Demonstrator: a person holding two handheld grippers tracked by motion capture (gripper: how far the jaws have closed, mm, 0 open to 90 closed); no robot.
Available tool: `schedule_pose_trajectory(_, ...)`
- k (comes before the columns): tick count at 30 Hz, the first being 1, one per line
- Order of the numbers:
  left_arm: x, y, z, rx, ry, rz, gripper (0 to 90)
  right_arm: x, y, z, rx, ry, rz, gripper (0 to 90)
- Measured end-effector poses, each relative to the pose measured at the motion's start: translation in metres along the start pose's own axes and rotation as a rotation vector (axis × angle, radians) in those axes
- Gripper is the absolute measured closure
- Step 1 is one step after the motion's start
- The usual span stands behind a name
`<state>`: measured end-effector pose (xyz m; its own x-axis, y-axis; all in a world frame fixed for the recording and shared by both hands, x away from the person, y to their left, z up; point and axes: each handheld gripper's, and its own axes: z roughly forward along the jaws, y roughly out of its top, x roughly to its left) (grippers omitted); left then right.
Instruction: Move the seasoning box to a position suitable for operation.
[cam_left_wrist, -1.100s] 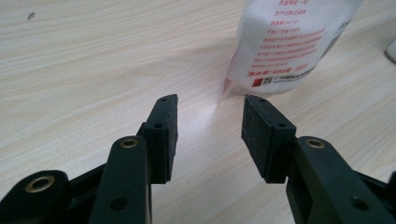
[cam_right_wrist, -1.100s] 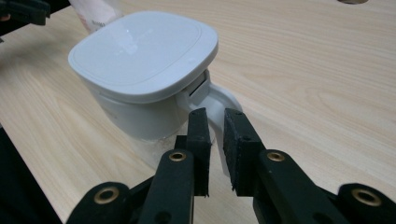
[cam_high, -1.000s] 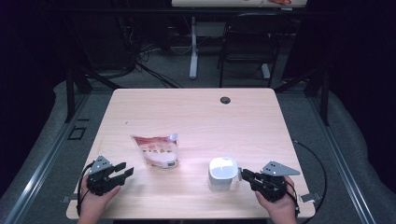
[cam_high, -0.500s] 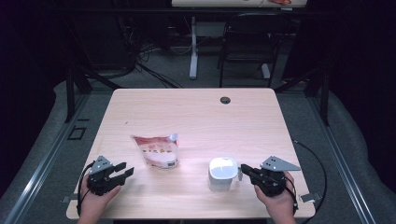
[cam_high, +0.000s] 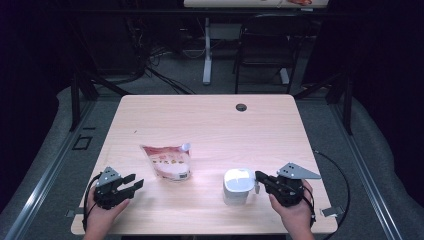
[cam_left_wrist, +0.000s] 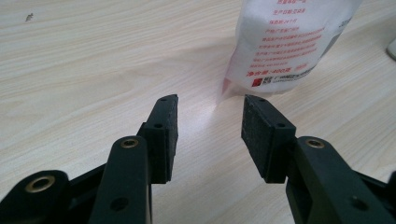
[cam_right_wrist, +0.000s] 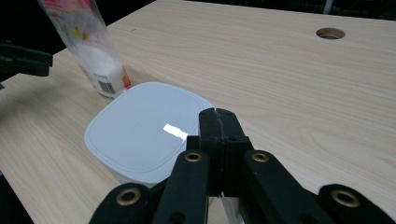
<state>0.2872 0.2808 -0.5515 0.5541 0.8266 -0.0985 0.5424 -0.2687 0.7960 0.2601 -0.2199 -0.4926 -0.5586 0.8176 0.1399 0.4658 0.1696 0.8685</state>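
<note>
My right gripper (cam_right_wrist: 217, 122) has just closed its jaws together, empty, beside the white box (cam_high: 238, 184) near the table's (cam_high: 210, 120) front edge, so I judge a push comes next; my left gripper (cam_left_wrist: 210, 125) waits with jaws apart by the pouch (cam_high: 167, 160).

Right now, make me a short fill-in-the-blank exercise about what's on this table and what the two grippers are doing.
1. The left gripper has its jaws ____, with nothing between them.
2. The right gripper has its jaws ____, next to the white container.
3. The printed pouch lies nearer the ____ gripper.
4. The round hole sits near the table's ____ edge.

Missing words: open; shut; left; far
</note>
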Motion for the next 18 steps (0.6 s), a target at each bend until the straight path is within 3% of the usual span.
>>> schedule_pose_trajectory(18, 0.0003, -0.0001, 0.0002, -0.001, 0.000, 0.002, 56.2, 0.0078, 0.0008, 0.0055, 0.011, 0.002, -0.041, 90.0)
